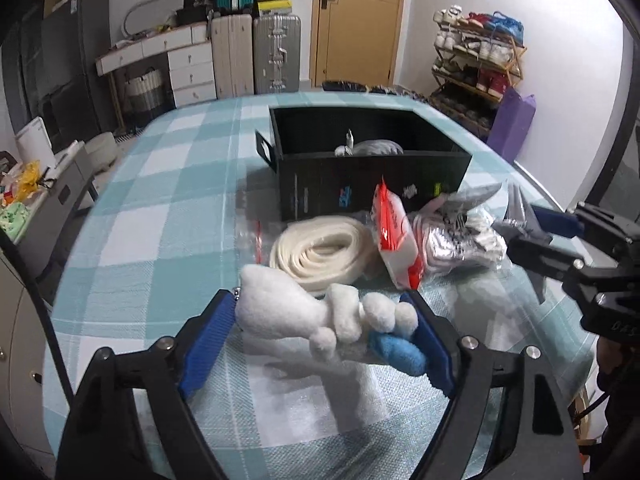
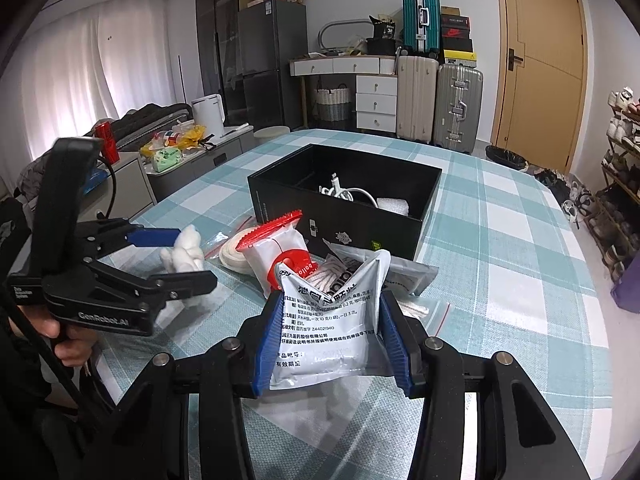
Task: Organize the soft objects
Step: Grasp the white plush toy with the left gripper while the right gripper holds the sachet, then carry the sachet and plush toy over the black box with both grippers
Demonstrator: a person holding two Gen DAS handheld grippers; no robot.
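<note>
Plush toy (image 1: 320,316): soft, light; left gripper (image 1: 324,334) clenches its middle.
Sachet (image 2: 332,328): crinkly, slippery; right gripper (image 2: 330,344) pinches its sides.

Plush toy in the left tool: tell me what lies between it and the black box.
In the left wrist view, a coiled cream rope lies between the plush toy and the black box.

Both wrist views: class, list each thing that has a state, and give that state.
Left gripper: shut on white plush toy, lifted.
Right gripper: shut on silver sachet, crumpled.
Black box: open, holding white cable.
Cream rope: coiled on tablecloth.
</note>
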